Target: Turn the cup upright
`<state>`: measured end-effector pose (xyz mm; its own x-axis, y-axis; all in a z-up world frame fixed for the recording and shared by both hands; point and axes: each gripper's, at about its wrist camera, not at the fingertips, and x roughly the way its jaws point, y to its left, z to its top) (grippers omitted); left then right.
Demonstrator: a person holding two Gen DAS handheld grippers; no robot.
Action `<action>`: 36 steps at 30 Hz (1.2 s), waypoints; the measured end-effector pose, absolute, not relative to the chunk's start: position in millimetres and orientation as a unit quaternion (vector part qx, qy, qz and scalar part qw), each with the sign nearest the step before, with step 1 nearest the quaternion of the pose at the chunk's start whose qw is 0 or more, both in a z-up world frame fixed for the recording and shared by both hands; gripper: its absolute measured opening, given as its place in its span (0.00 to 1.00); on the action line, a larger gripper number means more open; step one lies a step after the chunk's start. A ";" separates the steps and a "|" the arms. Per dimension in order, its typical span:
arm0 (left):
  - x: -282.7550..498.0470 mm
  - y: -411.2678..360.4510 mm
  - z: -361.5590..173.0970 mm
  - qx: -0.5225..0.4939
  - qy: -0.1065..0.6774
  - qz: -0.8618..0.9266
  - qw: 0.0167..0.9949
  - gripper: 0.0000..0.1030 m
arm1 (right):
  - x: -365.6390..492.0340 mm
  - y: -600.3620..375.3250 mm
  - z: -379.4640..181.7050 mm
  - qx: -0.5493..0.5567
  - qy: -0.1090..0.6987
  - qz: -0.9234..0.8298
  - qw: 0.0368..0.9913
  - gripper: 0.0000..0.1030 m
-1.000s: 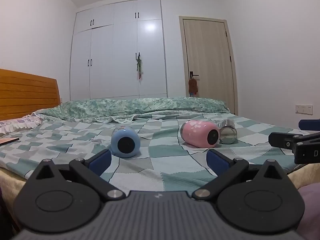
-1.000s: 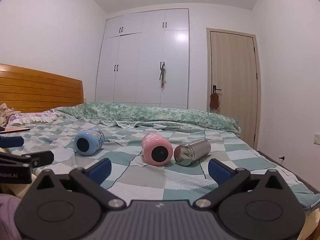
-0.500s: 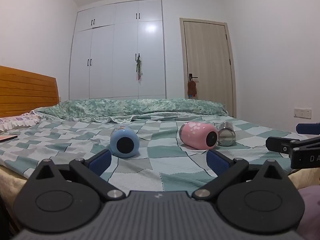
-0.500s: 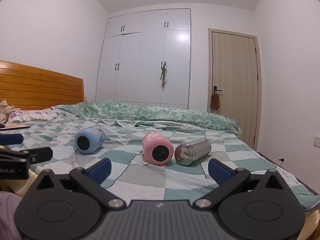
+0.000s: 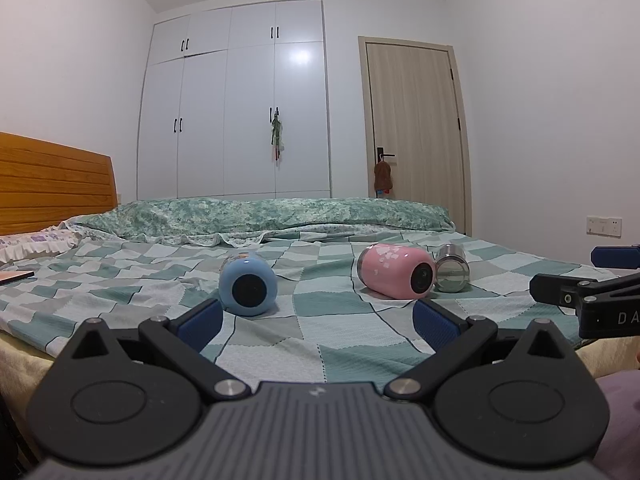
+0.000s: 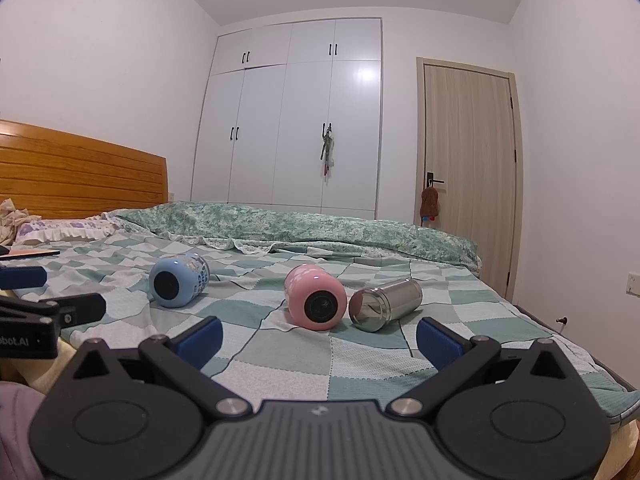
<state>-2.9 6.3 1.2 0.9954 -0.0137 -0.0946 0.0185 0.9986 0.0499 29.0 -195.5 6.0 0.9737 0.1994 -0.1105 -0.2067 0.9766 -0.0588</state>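
Observation:
Three cups lie on their sides on the checked bed cover: a blue cup (image 5: 248, 282) (image 6: 178, 280), a pink cup (image 5: 396, 271) (image 6: 315, 297) and a steel cup (image 5: 451, 269) (image 6: 385, 299) touching the pink one. My left gripper (image 5: 316, 320) is open and empty at the bed's near edge, short of the blue cup. My right gripper (image 6: 318, 338) is open and empty, short of the pink and steel cups. Each gripper shows at the edge of the other's view.
A green floral quilt (image 5: 260, 216) is bunched along the far side of the bed. A wooden headboard (image 6: 80, 176) is at the left, with a pillow (image 6: 60, 228) and a flat book (image 6: 28, 253). Wardrobe (image 5: 236, 100) and door (image 5: 414, 132) stand behind.
Both cameras tilted up slightly, so the cups sit a little lower and nearer in view. The cups have not moved and both grippers stay open.

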 end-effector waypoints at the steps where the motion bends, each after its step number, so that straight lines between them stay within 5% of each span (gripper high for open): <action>1: -3.1 6.5 1.3 0.025 0.047 -0.009 0.999 1.00 | 28.9 -195.0 6.0 -0.035 0.052 0.102 0.993 1.00; 36: -3.8 5.0 2.9 0.024 0.044 -0.008 0.999 1.00 | 28.0 -194.6 6.0 -0.037 0.051 0.102 0.993 1.00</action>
